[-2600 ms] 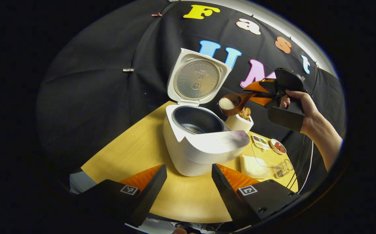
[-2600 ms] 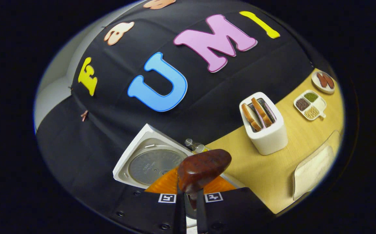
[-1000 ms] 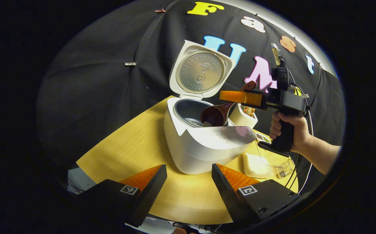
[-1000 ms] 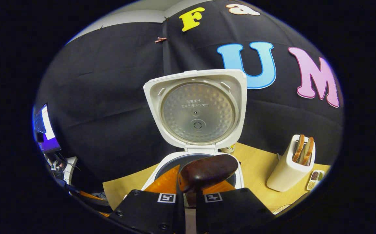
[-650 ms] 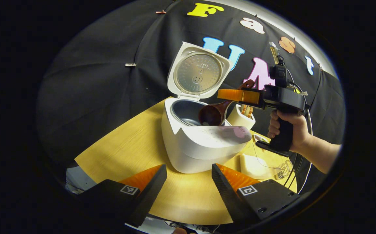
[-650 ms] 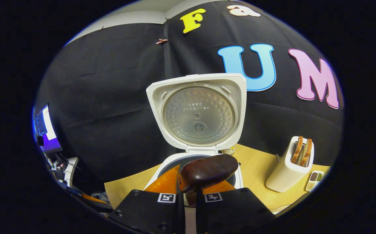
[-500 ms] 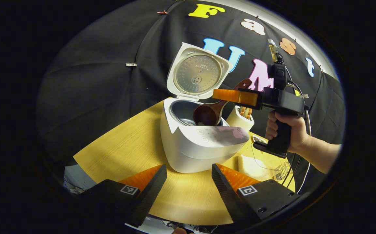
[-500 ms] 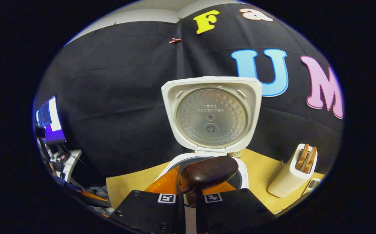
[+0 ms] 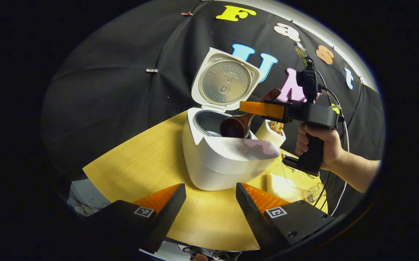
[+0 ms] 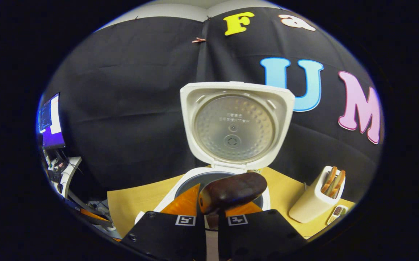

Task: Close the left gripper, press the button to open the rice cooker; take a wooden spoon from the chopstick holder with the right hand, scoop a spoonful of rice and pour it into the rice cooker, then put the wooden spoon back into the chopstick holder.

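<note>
Over the open pot of the rice cooker (image 9: 223,159), the wooden spoon (image 9: 236,125) is held by the right hand-held gripper (image 9: 260,108), whose fingers are pinched together on the handle. From the left gripper view the spoon's bowl is seen tipped toward the pot, its hollow dark; the holding hand (image 9: 319,145) and a white block (image 9: 281,183) near the tabletop's (image 9: 137,163) right edge are seen there too. The left hand-held gripper (image 9: 209,206) is seen at the bottom of that view with its fingers spread apart over the tabletop's near edge, gripping nothing. From the right gripper view the spoon's rounded back (image 10: 233,192) is seen from behind, before the raised lid (image 10: 236,125), with a toaster (image 10: 316,201) toward the tabletop's right edge and a monitor (image 10: 50,121) at far left. Compared with 2.6 s ago, the heap of rice has gone from the spoon, which has been lowered to the pot.
</note>
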`<action>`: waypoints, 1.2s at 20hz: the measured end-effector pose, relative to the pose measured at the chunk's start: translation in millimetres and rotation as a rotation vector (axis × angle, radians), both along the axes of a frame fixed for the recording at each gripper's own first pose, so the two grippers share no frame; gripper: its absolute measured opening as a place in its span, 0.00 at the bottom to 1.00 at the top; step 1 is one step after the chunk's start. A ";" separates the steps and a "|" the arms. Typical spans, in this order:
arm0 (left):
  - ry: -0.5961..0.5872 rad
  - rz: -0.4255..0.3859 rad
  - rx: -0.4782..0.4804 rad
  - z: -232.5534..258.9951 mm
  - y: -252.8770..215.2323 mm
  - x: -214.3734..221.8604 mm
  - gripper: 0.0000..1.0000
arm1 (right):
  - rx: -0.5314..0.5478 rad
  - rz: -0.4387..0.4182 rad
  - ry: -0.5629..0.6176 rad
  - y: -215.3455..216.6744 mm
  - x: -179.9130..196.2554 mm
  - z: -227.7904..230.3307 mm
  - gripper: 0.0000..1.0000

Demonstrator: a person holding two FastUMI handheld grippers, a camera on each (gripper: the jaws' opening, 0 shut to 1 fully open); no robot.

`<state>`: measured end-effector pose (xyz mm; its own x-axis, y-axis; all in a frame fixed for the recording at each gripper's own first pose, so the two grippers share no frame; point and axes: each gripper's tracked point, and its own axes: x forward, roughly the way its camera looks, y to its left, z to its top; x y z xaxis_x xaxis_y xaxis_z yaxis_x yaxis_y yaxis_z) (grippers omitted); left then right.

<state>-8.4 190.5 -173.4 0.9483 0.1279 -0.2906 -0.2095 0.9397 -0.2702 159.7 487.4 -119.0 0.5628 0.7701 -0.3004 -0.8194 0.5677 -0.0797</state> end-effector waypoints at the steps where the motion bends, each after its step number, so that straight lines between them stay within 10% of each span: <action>1: -0.006 0.000 0.002 3.6 -1.5 1.5 0.96 | 0.024 -0.024 0.000 -8.9 4.4 9.9 0.17; 12: -0.041 -0.115 0.082 40.9 -72.5 34.8 0.96 | 0.213 -0.310 -0.016 -187.7 51.4 102.6 0.17; 24: -0.036 -0.158 0.153 56.9 -140.7 49.9 0.96 | 0.299 -0.727 0.025 -455.3 74.2 97.1 0.17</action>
